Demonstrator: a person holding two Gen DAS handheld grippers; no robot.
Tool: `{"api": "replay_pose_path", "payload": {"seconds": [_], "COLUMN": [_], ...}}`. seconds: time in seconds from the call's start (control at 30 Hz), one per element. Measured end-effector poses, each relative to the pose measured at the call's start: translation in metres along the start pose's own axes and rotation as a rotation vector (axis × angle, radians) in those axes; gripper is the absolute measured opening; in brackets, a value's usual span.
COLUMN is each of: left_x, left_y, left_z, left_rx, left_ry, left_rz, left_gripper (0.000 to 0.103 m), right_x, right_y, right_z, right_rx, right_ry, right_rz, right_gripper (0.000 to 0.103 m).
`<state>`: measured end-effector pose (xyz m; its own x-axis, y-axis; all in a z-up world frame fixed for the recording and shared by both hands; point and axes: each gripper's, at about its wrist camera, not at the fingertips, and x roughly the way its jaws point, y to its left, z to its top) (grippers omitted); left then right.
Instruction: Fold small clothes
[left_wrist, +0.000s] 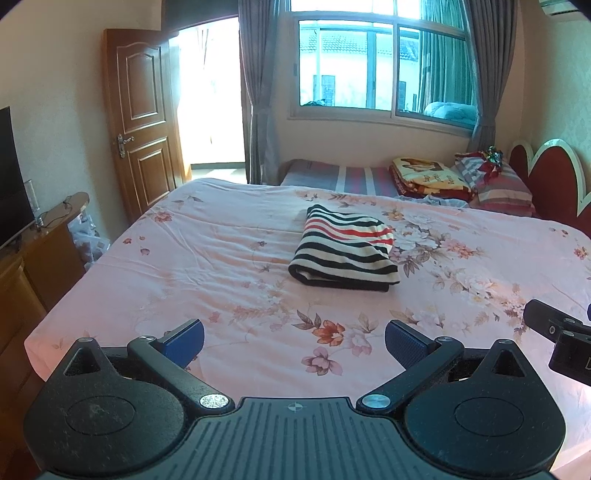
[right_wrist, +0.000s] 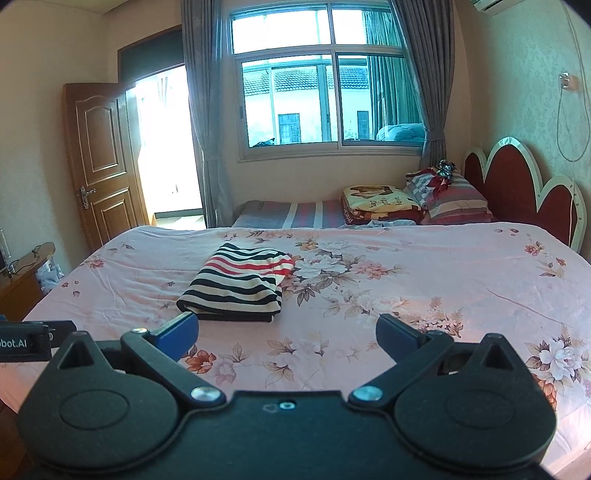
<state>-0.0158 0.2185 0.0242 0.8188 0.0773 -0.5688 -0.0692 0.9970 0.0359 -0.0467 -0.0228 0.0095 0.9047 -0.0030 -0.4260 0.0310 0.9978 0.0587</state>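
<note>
A small striped garment (left_wrist: 345, 248) (right_wrist: 236, 284), black, cream and red, lies folded into a neat rectangle on the pink floral bedsheet (left_wrist: 207, 266) (right_wrist: 424, 302). My left gripper (left_wrist: 294, 338) hovers open near the bed's front edge, well short of the garment, nothing between its blue pads. My right gripper (right_wrist: 286, 334) is open too, empty, just in front of and to the right of the garment's near edge. Each gripper's black body shows at the side of the other's view.
A second bed by the window holds a folded blanket (left_wrist: 424, 177) (right_wrist: 380, 203) and striped pillows (right_wrist: 454, 199). A red headboard (right_wrist: 524, 192) stands at right. At left are a wooden door (left_wrist: 142, 110), a cabinet (left_wrist: 33, 254) and a dark screen (left_wrist: 11, 173).
</note>
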Motion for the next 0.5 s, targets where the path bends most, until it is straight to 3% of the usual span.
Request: {"api": "replay_pose_path", "payload": {"seconds": [0.5], "left_x": [0.0095], "left_y": [-0.0006], "left_z": [0.0044], "left_rx": [0.003], "left_ry": [0.01], "left_rz": [-0.001], "left_gripper": [0.103], "right_x": [0.0086], "right_y": [0.0065], "right_z": [0.0019], "right_rx": [-0.017], "right_ry": [0.016], "right_rz": [0.006], "right_gripper": [0.102]}}
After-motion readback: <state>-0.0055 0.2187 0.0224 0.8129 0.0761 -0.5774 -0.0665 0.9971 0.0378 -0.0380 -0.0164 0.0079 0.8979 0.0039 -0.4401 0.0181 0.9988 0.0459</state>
